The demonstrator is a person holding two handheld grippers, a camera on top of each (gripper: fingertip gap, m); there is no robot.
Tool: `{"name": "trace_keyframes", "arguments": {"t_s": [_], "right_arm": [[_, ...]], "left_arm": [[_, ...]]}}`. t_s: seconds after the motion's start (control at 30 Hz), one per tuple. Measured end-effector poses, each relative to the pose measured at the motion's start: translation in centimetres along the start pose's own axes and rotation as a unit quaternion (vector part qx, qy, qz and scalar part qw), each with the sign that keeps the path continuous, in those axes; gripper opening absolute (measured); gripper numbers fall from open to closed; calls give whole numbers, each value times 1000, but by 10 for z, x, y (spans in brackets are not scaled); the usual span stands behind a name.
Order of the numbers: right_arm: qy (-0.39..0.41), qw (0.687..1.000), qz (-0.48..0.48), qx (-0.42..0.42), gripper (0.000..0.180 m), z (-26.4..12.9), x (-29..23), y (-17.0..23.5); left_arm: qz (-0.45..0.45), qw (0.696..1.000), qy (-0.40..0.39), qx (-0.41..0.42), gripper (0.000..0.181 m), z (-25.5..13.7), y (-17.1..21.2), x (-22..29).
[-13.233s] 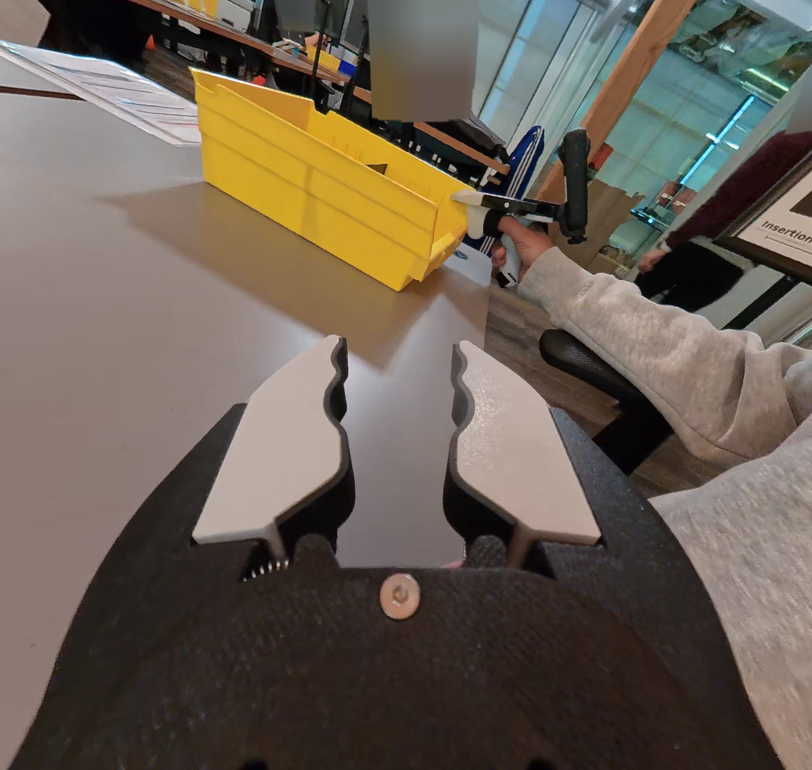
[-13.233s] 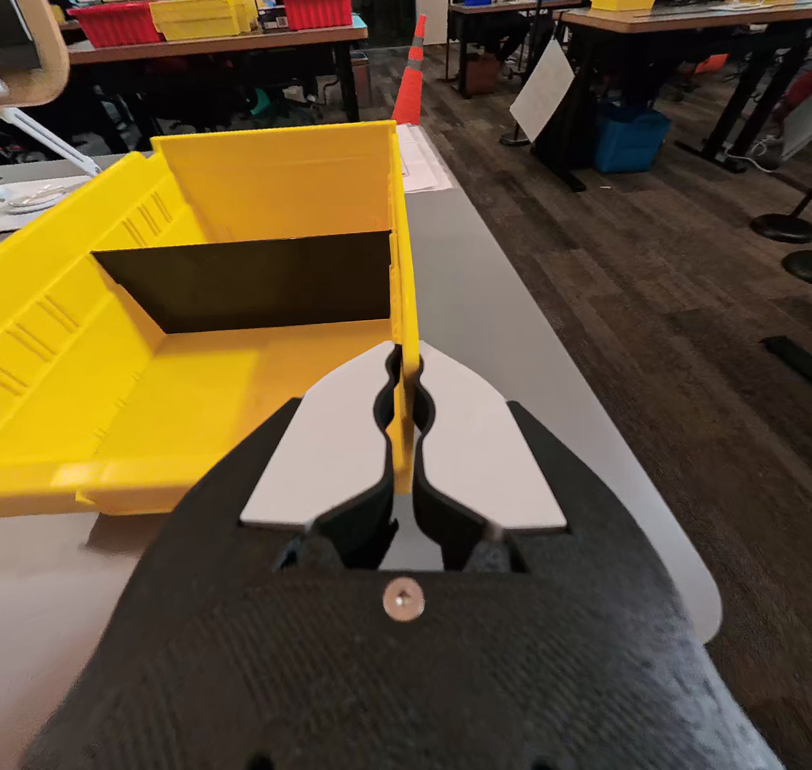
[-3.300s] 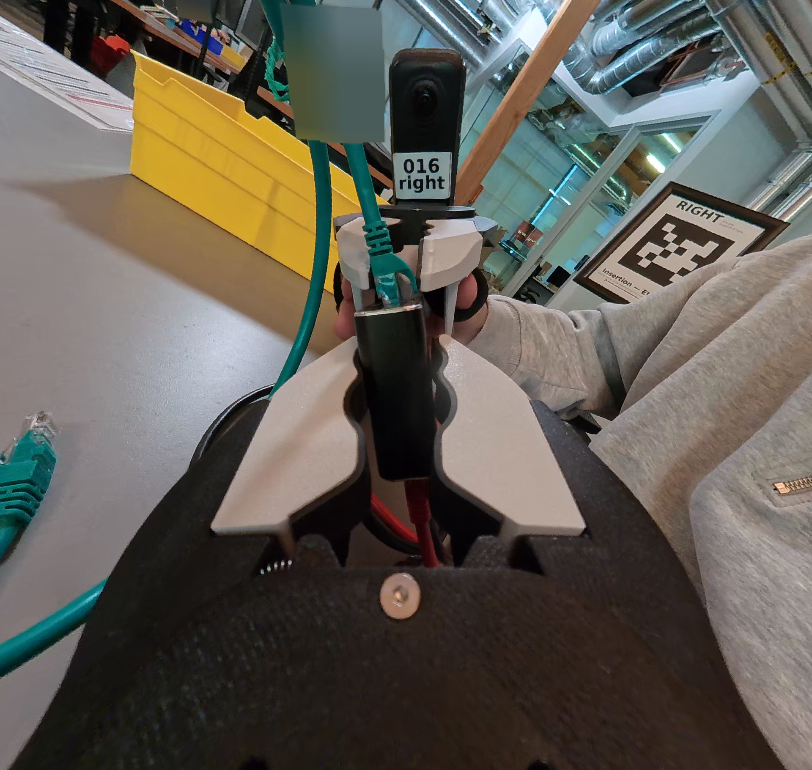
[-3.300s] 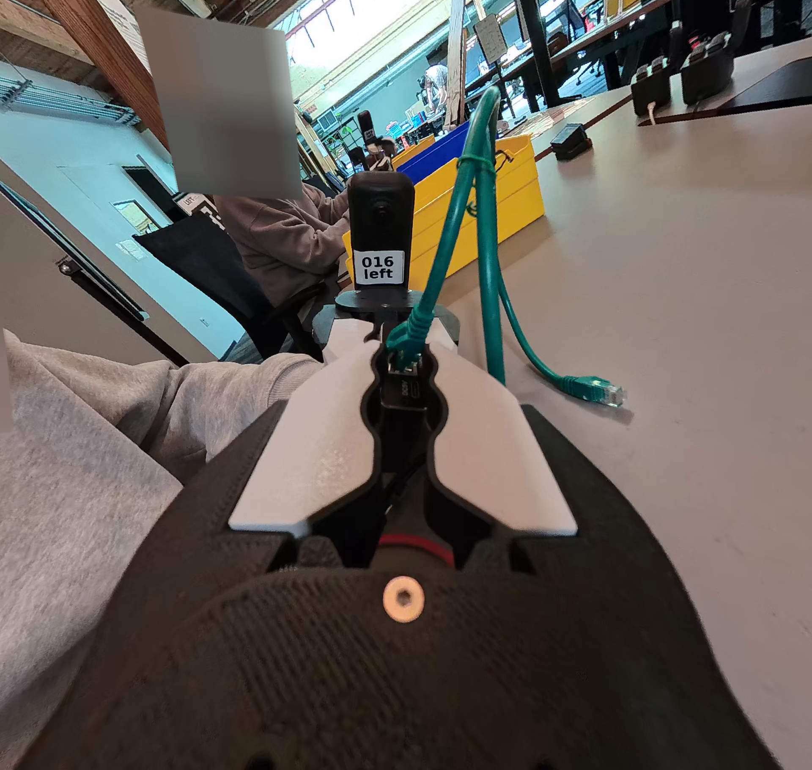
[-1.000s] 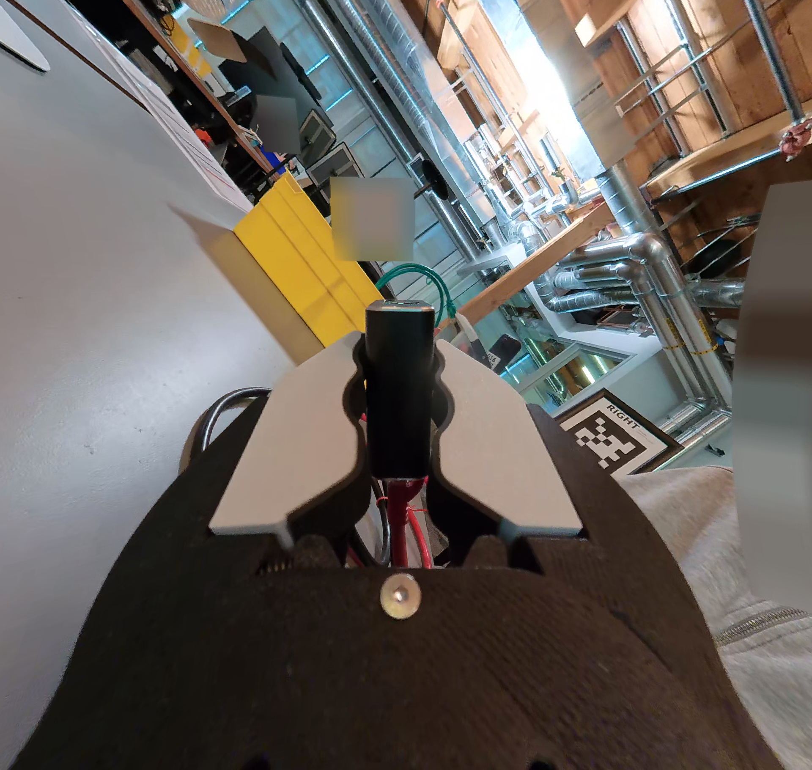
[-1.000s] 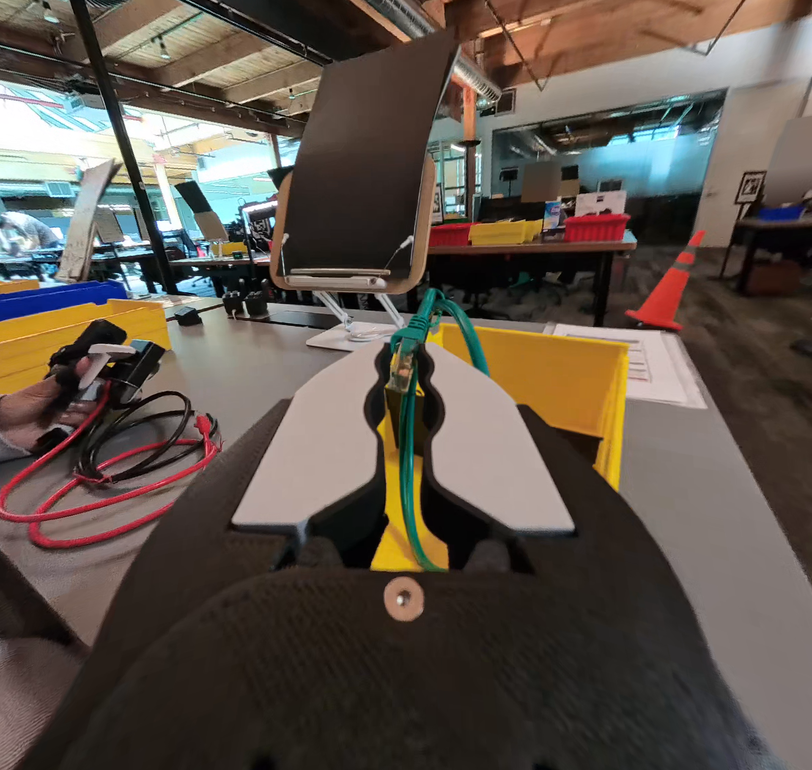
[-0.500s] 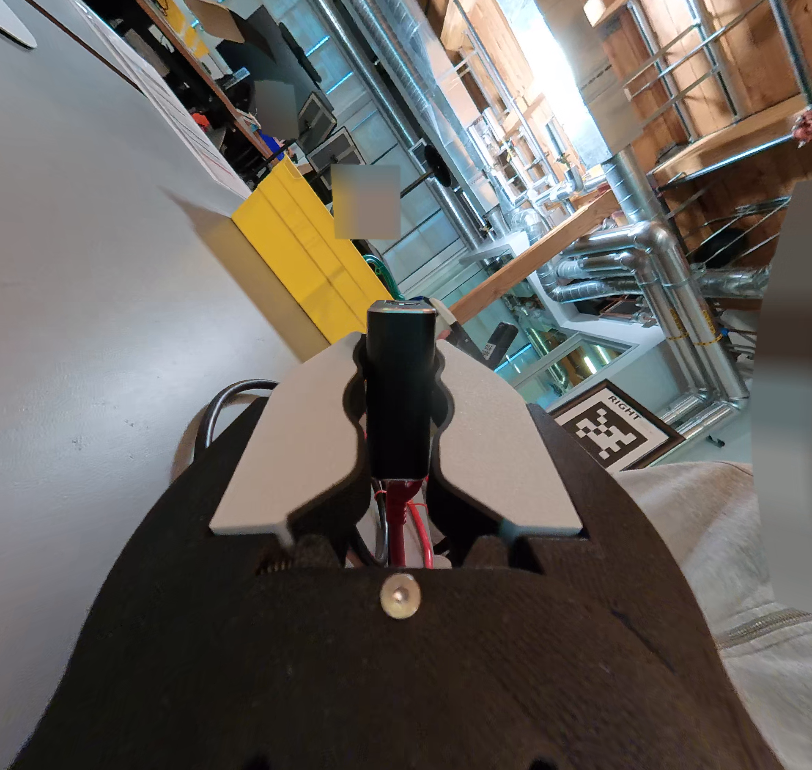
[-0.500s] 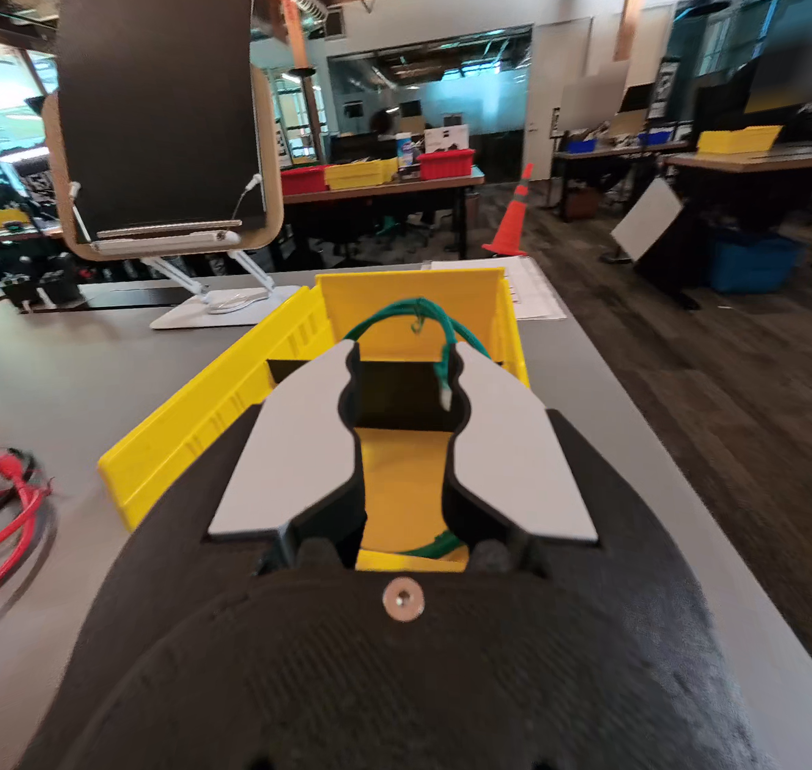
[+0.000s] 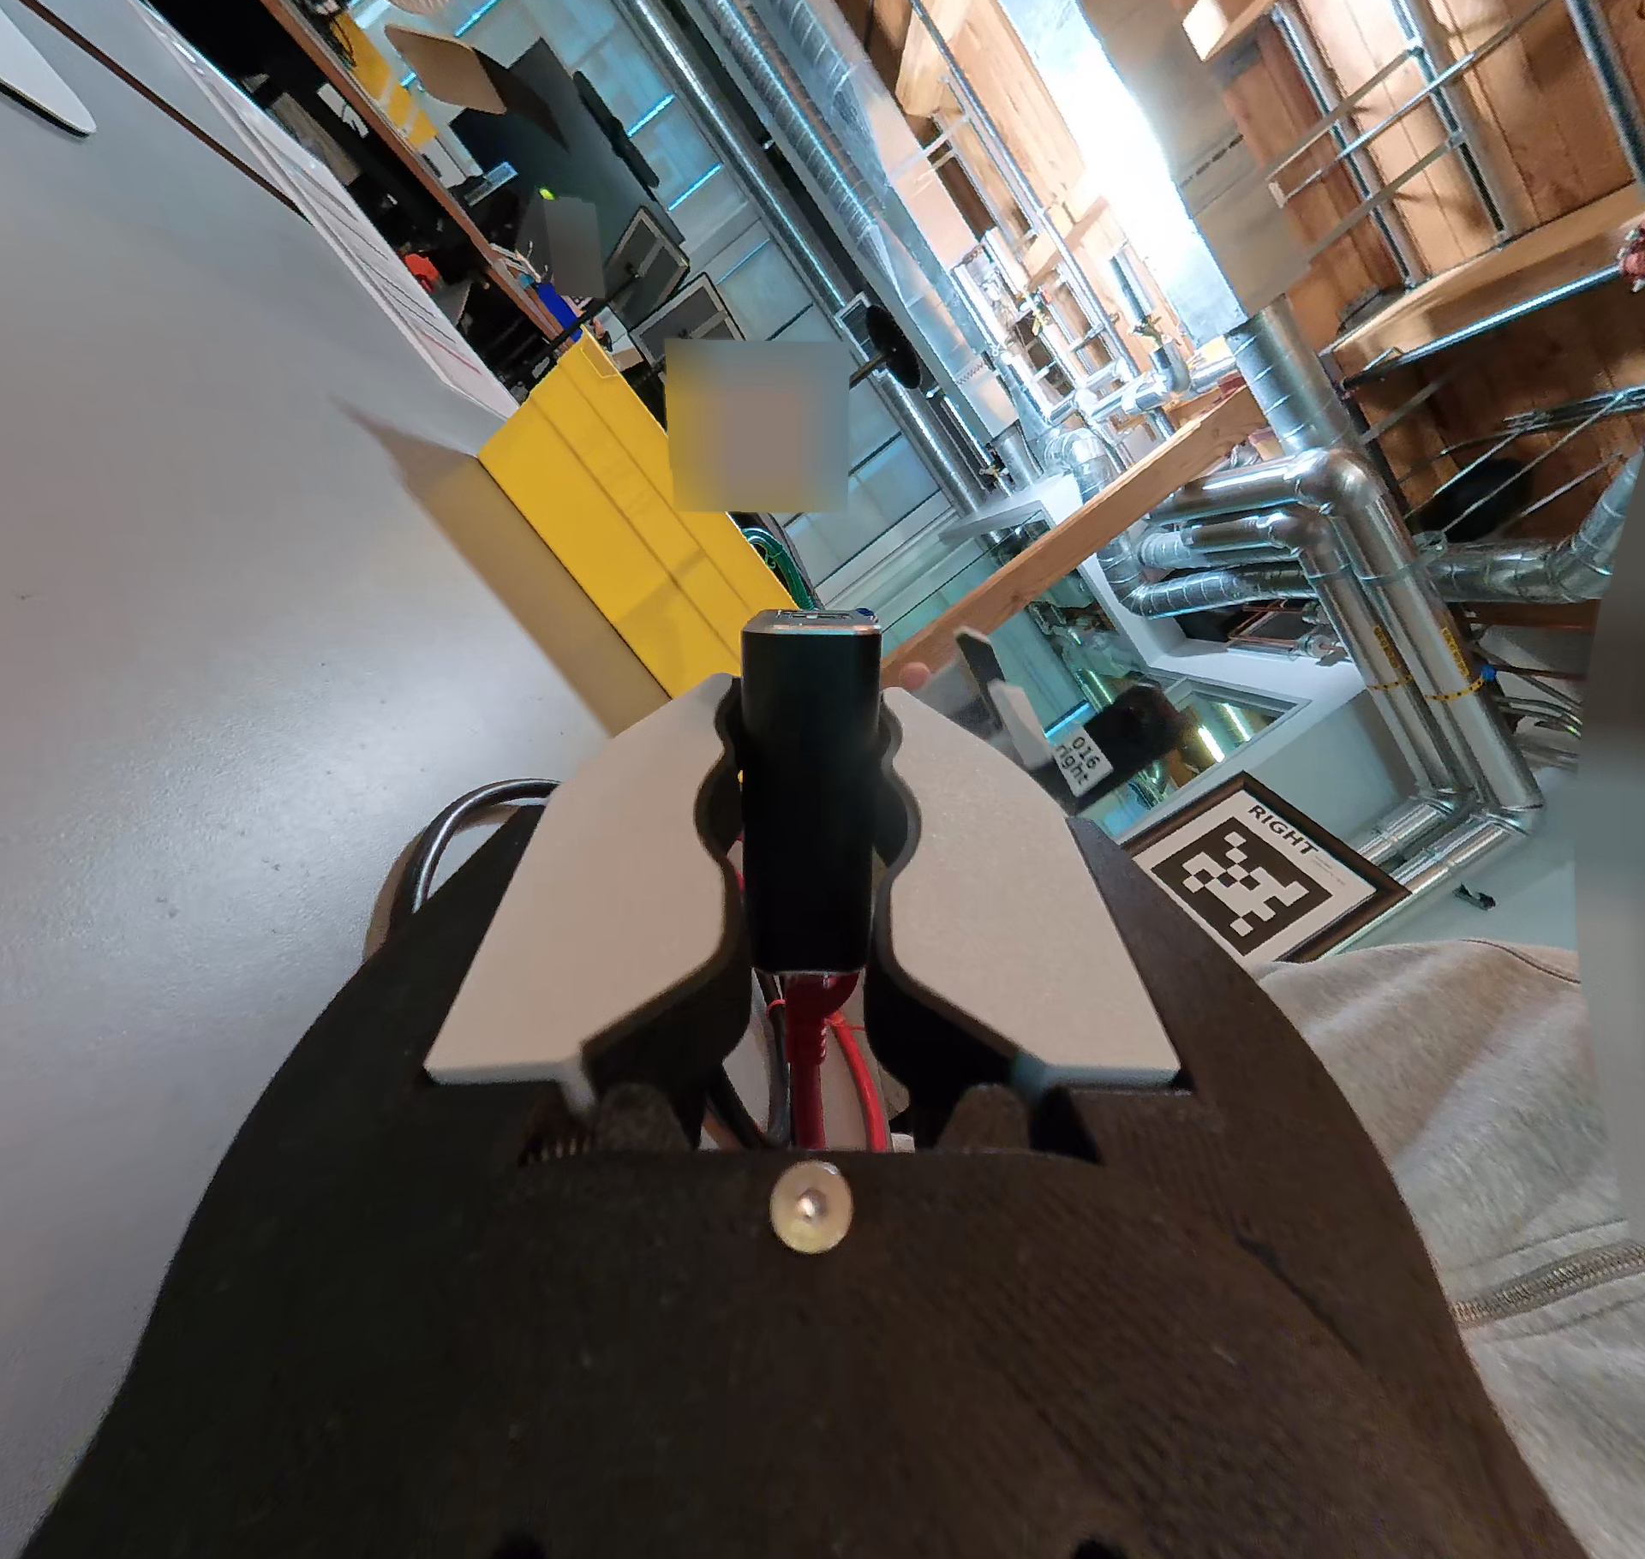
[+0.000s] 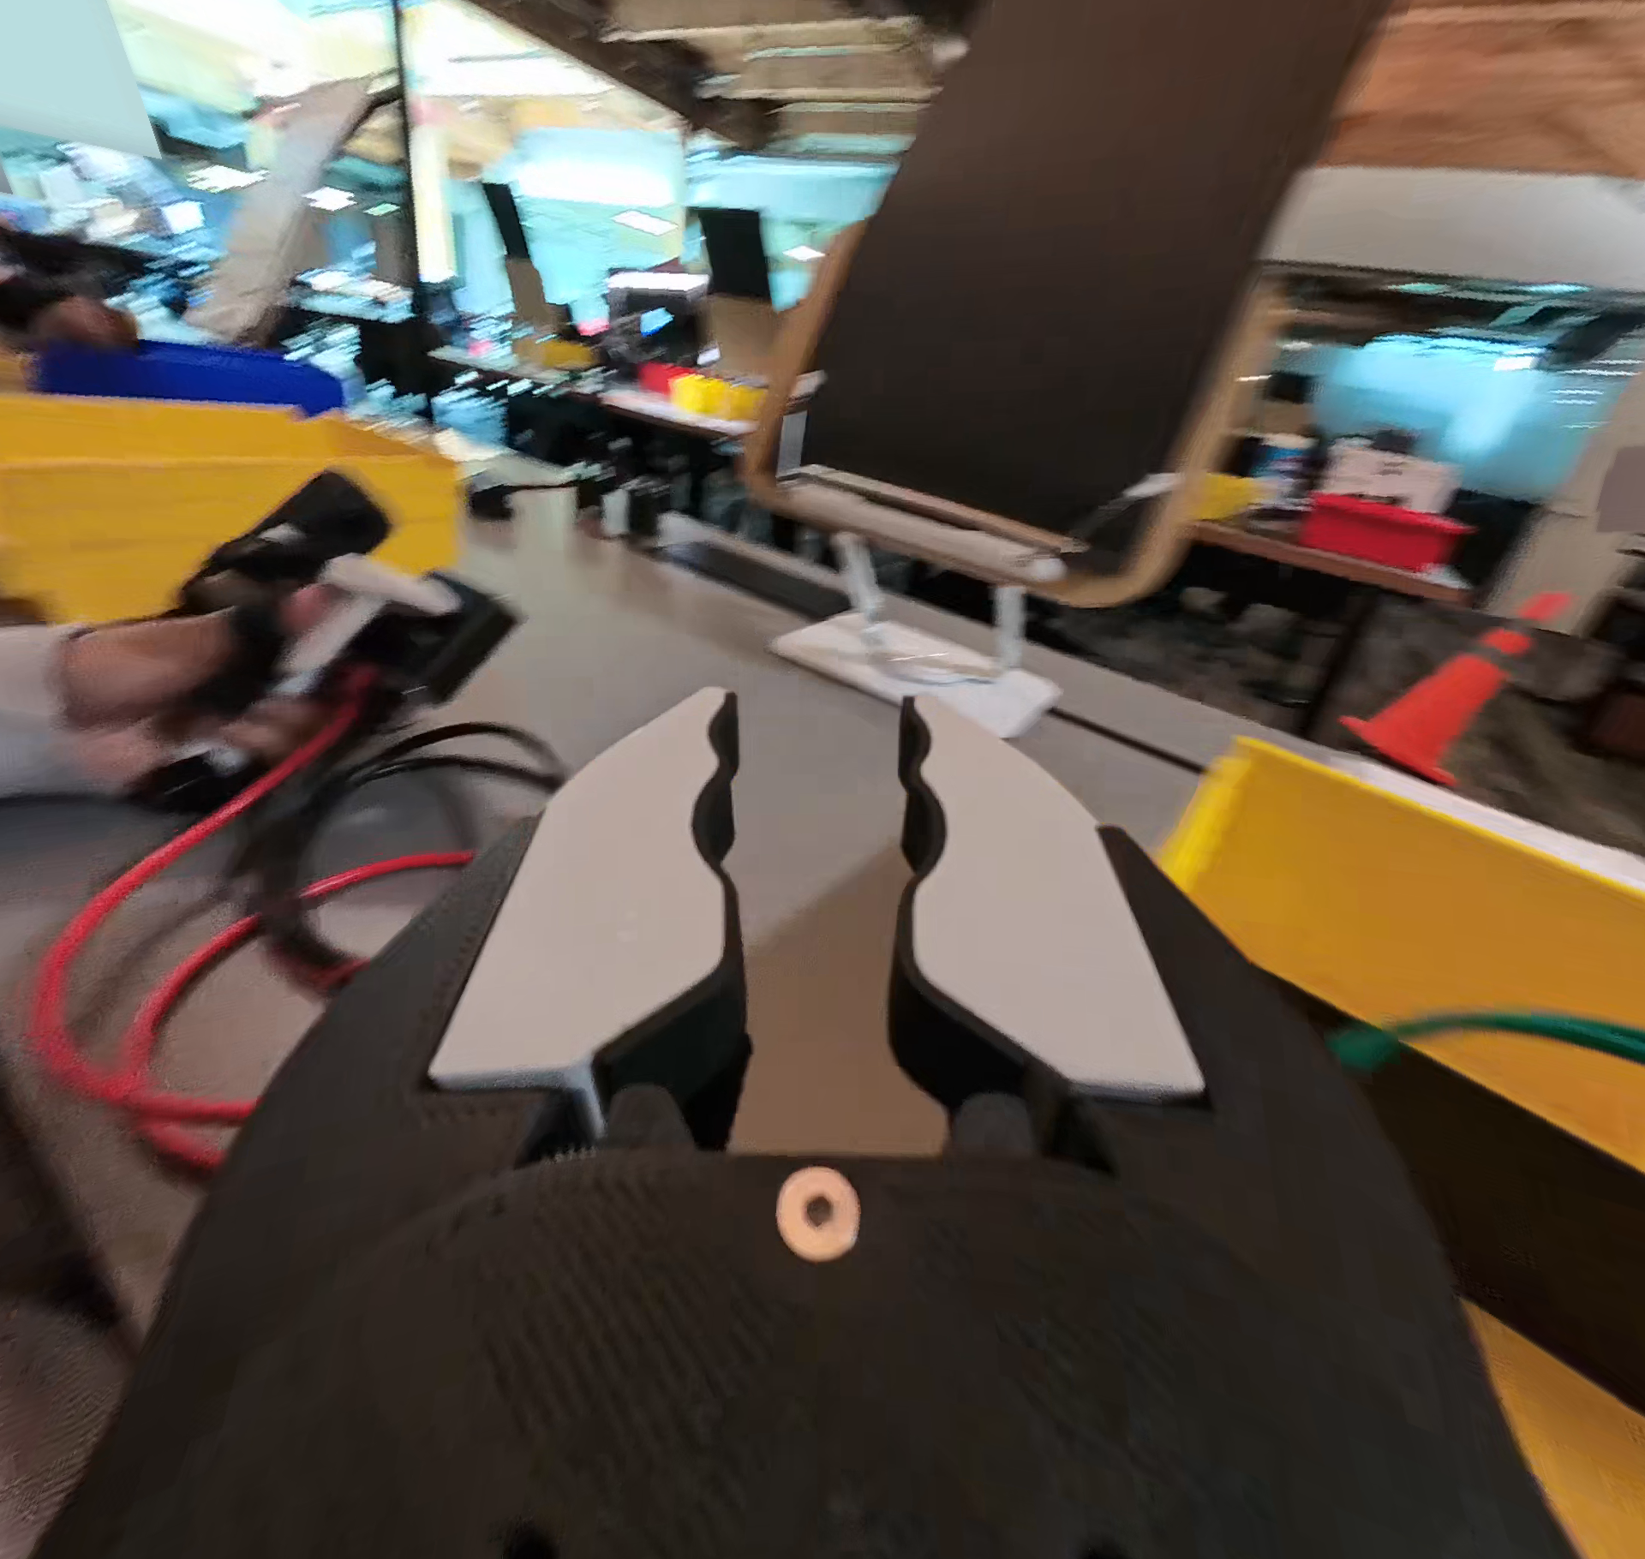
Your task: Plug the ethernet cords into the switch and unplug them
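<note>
The left gripper (image 9: 810,769) has its fingers (image 9: 623,884) clenched on the black switch (image 9: 806,804), held up off the grey worktop (image 9: 222,626) with its free end pointing up and away. A red cord (image 9: 806,1036) is plugged into the near end of the switch and runs down behind the fingers. The right gripper (image 10: 814,858) has its fingers (image 10: 605,902) spread wide with nothing between them, over the worktop beside the yellow bin (image 10: 1389,920). A green cord (image 10: 1495,1031) lies over the bin's near wall, so it looks already pulled out and dropped there. The red cord is the one left to unplug, I think. To do that well, keep the left grip firm so the switch does not slip, bring the right fingers to the red plug, press its little clip down, and pull straight back, not sideways, so the plug does not jam
</note>
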State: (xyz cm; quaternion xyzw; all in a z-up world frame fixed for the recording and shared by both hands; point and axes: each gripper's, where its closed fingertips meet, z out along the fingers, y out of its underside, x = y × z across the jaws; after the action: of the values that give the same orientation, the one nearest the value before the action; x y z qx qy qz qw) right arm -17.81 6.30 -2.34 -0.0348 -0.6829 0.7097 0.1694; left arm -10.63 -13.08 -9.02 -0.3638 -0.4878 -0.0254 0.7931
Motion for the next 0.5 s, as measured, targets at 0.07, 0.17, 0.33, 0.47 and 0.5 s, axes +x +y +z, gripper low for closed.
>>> {"name": "trace_keyframes", "arguments": {"t_s": [0.07,0.17,0.33,0.47,0.5], "right_arm": [[-71,997,-13,-22,34,19,-52,9],[-169,983,-21,-66,36,38,-124,28],[-273,946,-28,-171,58,47,-211,67],[-236,922,-176,-250,53,46,-226,106],[-230,916,-202,-258,51,45,-225,112]], "left_arm": [[-1,1000,1,0,25,0,0,0],[1,1000,0,-1,25,0,0,0],[2,1000,-3,3,25,0,-1,-1],[-5,1000,1,13,25,-2,-4,-1],[-9,1000,3,17,25,-3,-5,-1]]}}
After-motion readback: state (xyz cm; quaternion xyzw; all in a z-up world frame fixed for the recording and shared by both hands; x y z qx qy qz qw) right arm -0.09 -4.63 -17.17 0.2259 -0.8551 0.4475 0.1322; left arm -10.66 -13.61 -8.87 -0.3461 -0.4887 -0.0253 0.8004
